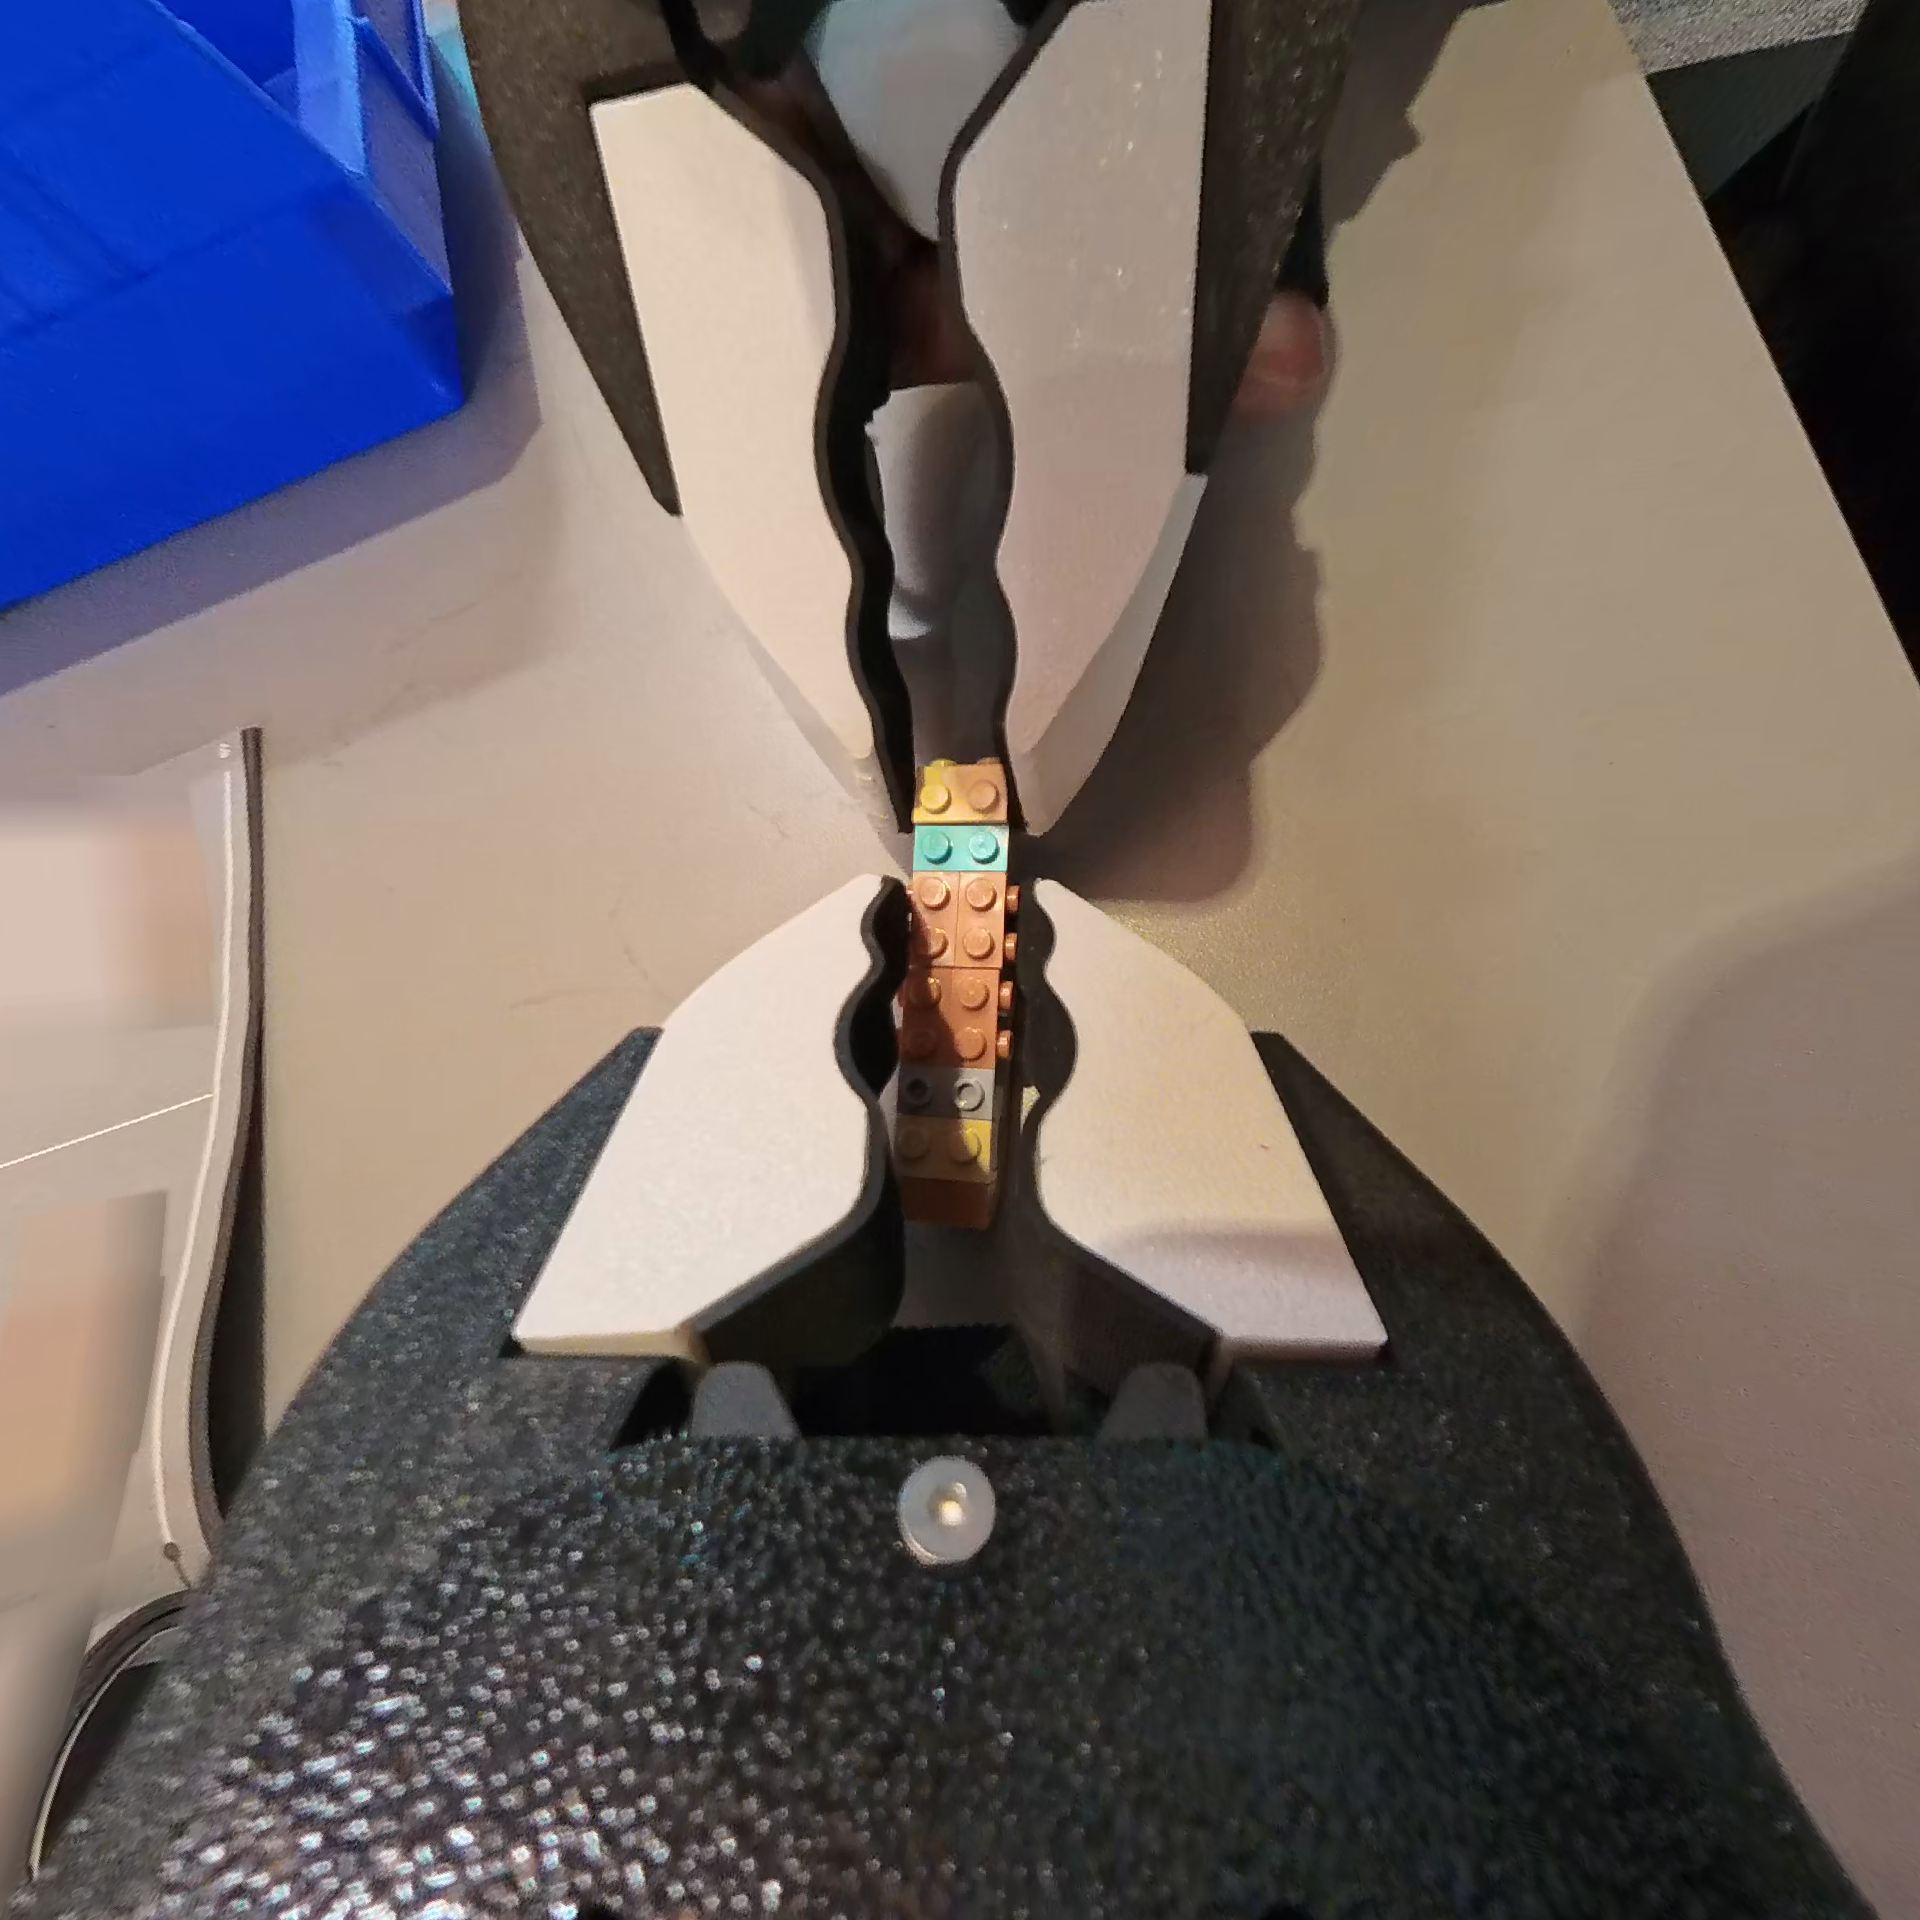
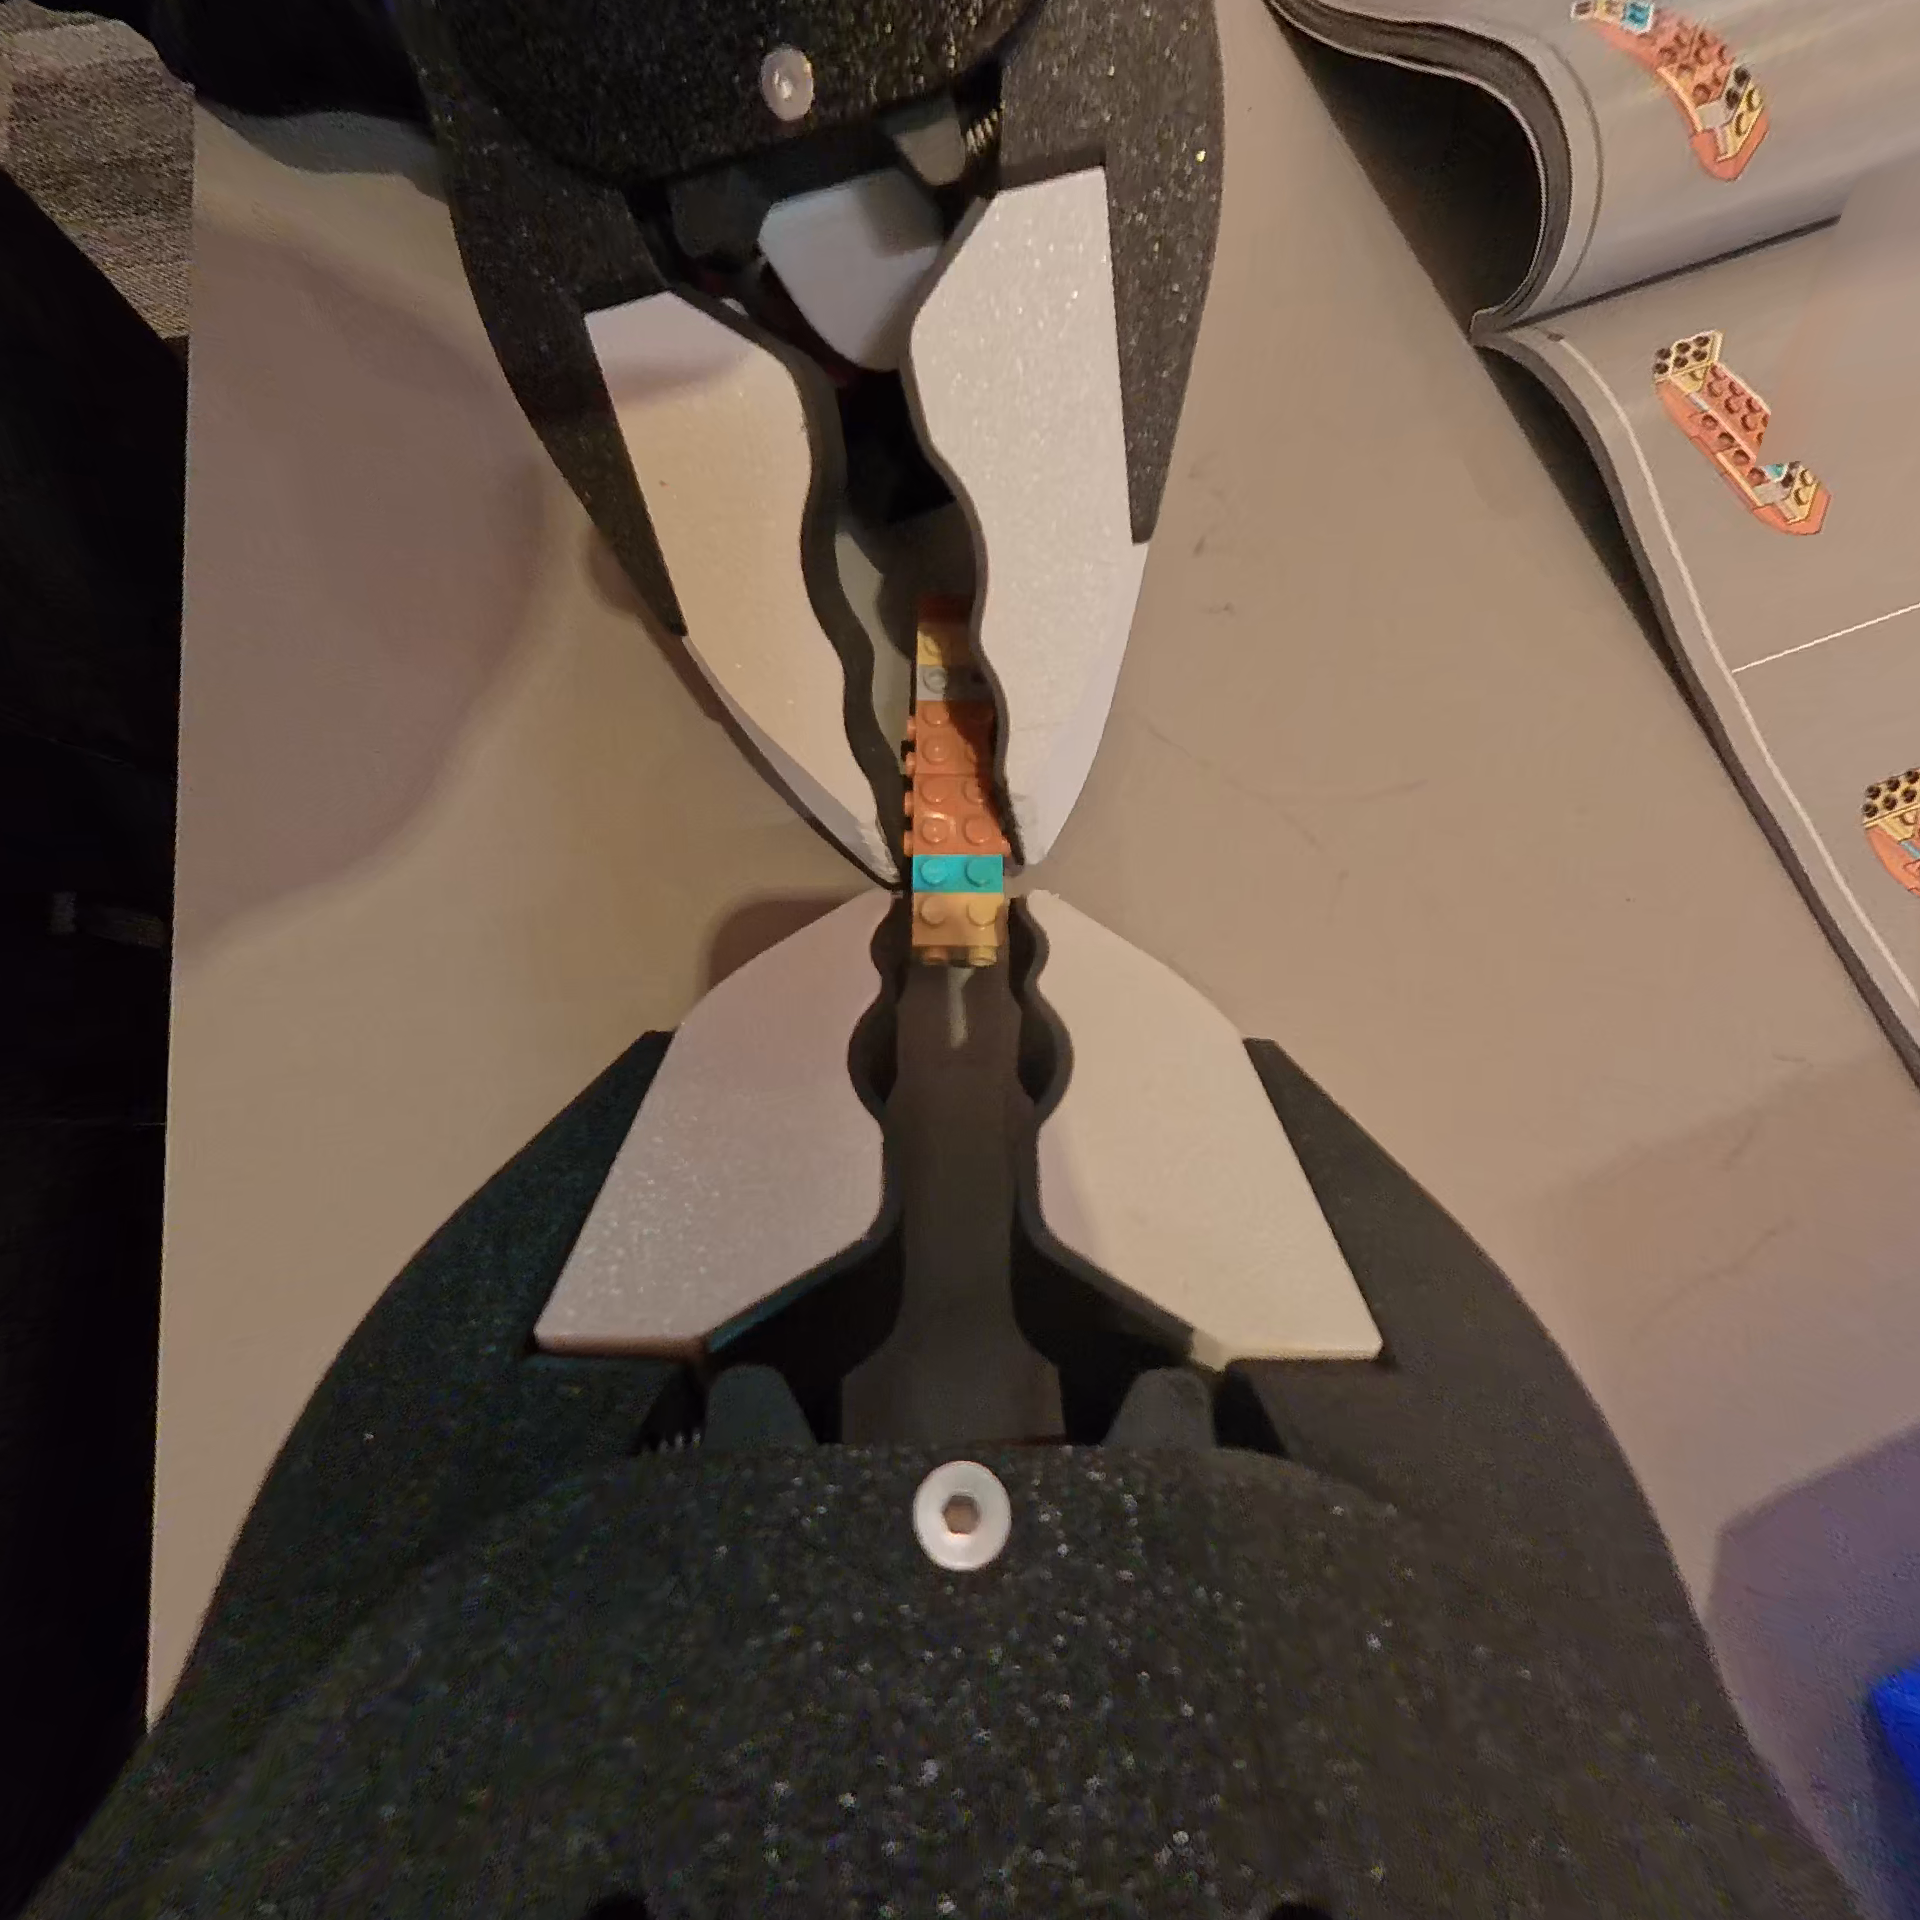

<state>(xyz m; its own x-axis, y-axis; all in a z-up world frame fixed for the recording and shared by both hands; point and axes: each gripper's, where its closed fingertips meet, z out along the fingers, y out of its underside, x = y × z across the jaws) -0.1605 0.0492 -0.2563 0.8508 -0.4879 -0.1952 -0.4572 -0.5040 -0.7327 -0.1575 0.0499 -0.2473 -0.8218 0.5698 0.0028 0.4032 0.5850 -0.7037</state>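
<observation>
A narrow bar of studded bricks (image 1: 956, 997) hangs above the table between my two grippers, which meet tip to tip. It is mostly orange-brown, with a grey and a tan brick at one end and a teal brick (image 1: 961, 849) and tan bricks at the other. My left gripper (image 1: 961, 888) is shut on the orange-brown stretch, its pads pressing on both sides. My right gripper (image 2: 956, 925) is shut on the tan end brick (image 2: 958, 940), just behind the teal brick (image 2: 956, 901). Each gripper also shows in the other view, coming in from the top (image 1: 961, 821) (image 2: 958, 873).
A blue plastic bin (image 1: 187, 291) stands at the far left of the beige table (image 1: 1455, 727). An open instruction booklet (image 2: 1714, 364) with pictures of brick builds lies at the right. A white and black cable (image 1: 223, 1143) runs along the left edge. Both grippers' tips are close together, under 4 cm apart.
</observation>
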